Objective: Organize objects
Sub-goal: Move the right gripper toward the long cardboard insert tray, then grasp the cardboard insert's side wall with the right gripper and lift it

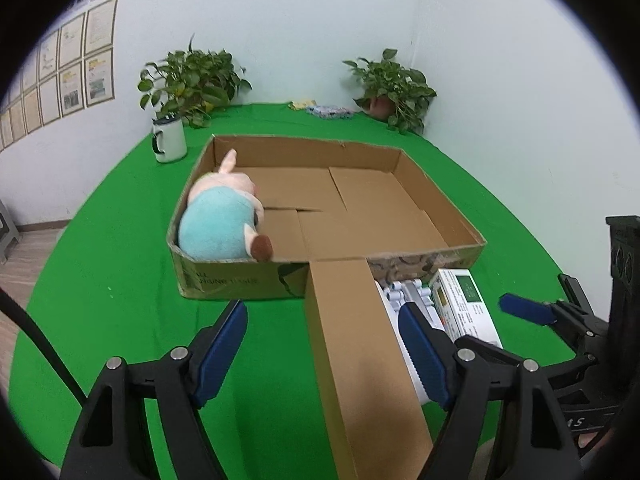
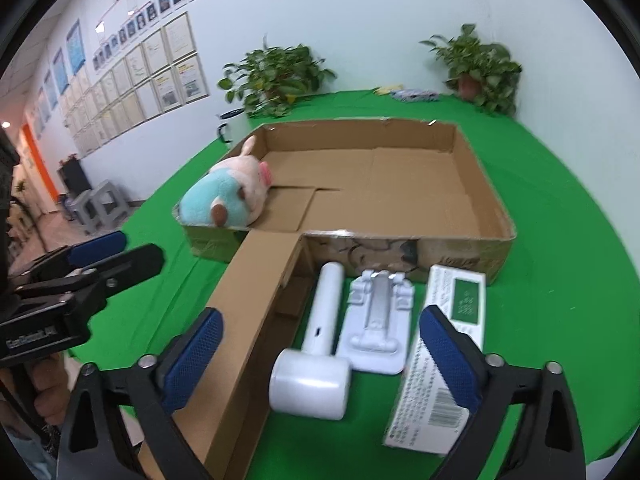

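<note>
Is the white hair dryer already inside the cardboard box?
No, the hair dryer lies on the green cloth outside the cardboard box.

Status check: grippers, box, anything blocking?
Left gripper and right gripper open, empty. Plush in box; white tool, plastic tray, carton outside on table. Folded-out flap lies between grippers and box.

Both my wrist cameras look forward and down from near the cardboard box (image 1: 328, 216) (image 2: 360, 184), left camera further left.
</note>
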{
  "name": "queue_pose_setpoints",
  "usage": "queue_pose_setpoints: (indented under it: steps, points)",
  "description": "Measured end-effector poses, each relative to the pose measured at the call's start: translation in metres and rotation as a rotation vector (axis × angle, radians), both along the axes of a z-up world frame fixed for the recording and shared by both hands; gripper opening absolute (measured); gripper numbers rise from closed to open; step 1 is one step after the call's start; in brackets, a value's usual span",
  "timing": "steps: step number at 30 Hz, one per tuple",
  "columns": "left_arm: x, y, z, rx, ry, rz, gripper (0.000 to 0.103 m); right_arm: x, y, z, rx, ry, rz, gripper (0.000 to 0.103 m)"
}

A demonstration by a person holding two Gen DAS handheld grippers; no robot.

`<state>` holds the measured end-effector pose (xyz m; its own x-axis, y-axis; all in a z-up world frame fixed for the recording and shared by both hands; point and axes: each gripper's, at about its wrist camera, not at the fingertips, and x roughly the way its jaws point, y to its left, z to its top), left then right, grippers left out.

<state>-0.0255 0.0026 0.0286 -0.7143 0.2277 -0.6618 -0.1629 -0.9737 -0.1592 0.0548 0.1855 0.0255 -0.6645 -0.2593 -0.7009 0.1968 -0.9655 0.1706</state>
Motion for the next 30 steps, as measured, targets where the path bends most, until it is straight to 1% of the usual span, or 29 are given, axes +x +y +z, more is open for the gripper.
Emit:
queue_pose_setpoints:
  steps: [1,3,4,5,9,10,11,13,14,16,18,19,21,22,23,26,27,28,30]
  points:
    - [0.001,0.001,-0.003,0.009,-0.013,-0.006,0.077,0.001,0.002,-0.002,-0.028,-0.011,0.022,0.091]
    - [0.001,0.002,-0.012,0.027,-0.046,-0.023,0.076,0.008,0.007,-0.014,-0.122,-0.063,0.086,0.09]
    - [0.001,0.002,-0.017,0.032,-0.064,-0.028,0.075,0.011,0.007,-0.017,-0.141,-0.081,0.102,0.089]
    - [0.0,0.003,-0.021,0.036,-0.078,-0.033,0.072,0.015,0.006,-0.022,-0.164,-0.1,0.126,0.088]
    - [-0.004,0.007,-0.042,0.081,-0.164,-0.074,0.071,0.03,-0.017,-0.04,-0.264,-0.178,0.261,0.088]
    - [-0.004,0.008,-0.045,0.095,-0.18,-0.08,0.071,0.031,-0.022,-0.044,-0.273,-0.193,0.275,0.086]
    - [-0.005,0.008,-0.047,0.107,-0.193,-0.087,0.071,0.032,-0.028,-0.047,-0.271,-0.207,0.287,0.084]
    - [-0.003,0.006,-0.047,0.117,-0.196,-0.091,0.071,0.031,-0.04,-0.051,-0.239,-0.219,0.298,0.072]
    - [-0.002,0.004,-0.045,0.116,-0.191,-0.088,0.071,0.03,-0.045,-0.052,-0.226,-0.22,0.301,0.068]
    - [0.0,-0.002,-0.042,0.119,-0.179,-0.076,0.071,0.028,-0.054,-0.053,-0.201,-0.222,0.307,0.05]
    - [0.003,-0.01,-0.038,0.119,-0.169,-0.061,0.071,0.027,-0.062,-0.053,-0.172,-0.206,0.31,0.045]
    - [0.004,-0.013,-0.037,0.117,-0.164,-0.052,0.071,0.027,-0.065,-0.051,-0.167,-0.196,0.316,0.04]
    - [0.006,-0.023,-0.035,0.116,-0.154,-0.03,0.071,0.027,-0.076,-0.046,-0.138,-0.166,0.338,0.035]
    - [0.007,-0.028,-0.034,0.117,-0.151,-0.021,0.071,0.026,-0.082,-0.045,-0.128,-0.159,0.349,0.034]
    - [0.008,-0.033,-0.034,0.117,-0.149,-0.012,0.071,0.025,-0.087,-0.044,-0.124,-0.153,0.362,0.034]
    - [0.011,-0.047,-0.034,0.111,-0.154,0.016,0.071,0.023,-0.107,-0.042,-0.135,-0.143,0.416,0.04]
    - [0.013,-0.051,-0.035,0.108,-0.159,0.021,0.071,0.022,-0.113,-0.041,-0.153,-0.142,0.436,0.052]
    - [0.014,-0.054,-0.035,0.106,-0.16,0.023,0.071,0.023,-0.114,-0.039,-0.164,-0.133,0.44,0.069]
    - [0.017,-0.057,-0.037,0.104,-0.159,0.022,0.071,0.027,-0.105,-0.033,-0.21,-0.088,0.417,0.085]
